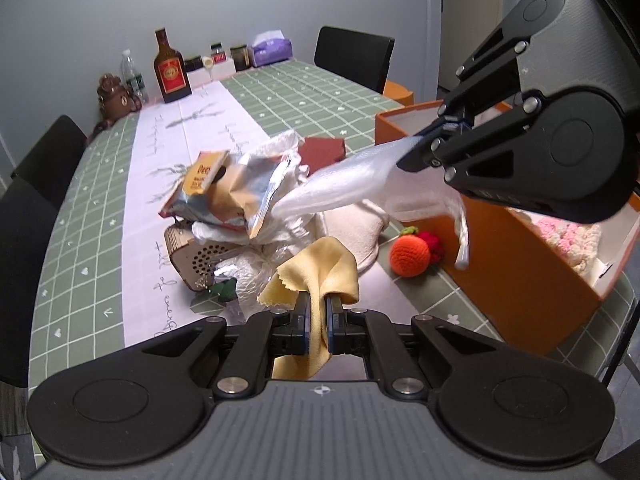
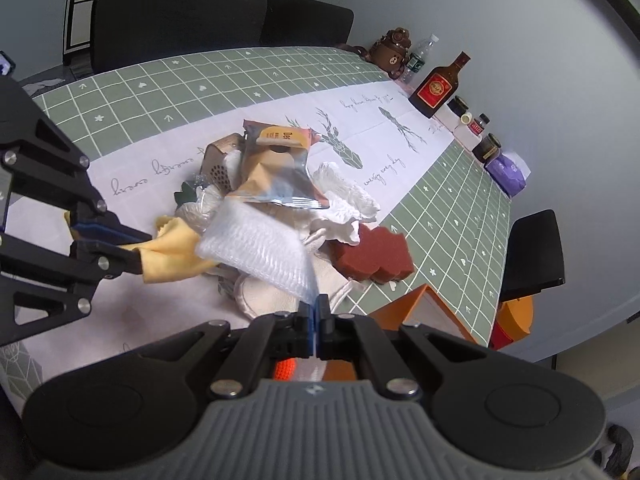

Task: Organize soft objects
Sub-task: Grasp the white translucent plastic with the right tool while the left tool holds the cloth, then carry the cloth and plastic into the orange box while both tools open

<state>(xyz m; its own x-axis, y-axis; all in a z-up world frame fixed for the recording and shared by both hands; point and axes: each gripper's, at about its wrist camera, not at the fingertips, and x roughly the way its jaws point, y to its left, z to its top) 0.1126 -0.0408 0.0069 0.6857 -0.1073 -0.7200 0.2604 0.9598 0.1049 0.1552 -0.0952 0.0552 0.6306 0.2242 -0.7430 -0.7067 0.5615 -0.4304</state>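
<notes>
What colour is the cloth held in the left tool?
Pale yellow. The cloth shows best in the left wrist view.

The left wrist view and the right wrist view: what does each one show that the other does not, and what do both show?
Only the left wrist view shows the orange crochet ball whole and the pink crochet items inside the orange box.

Only the right wrist view shows the red sponge unobstructed.

Both show the left gripper shut on the yellow cloth, the right gripper shut on the white foam sheet, and the snack bag.
</notes>
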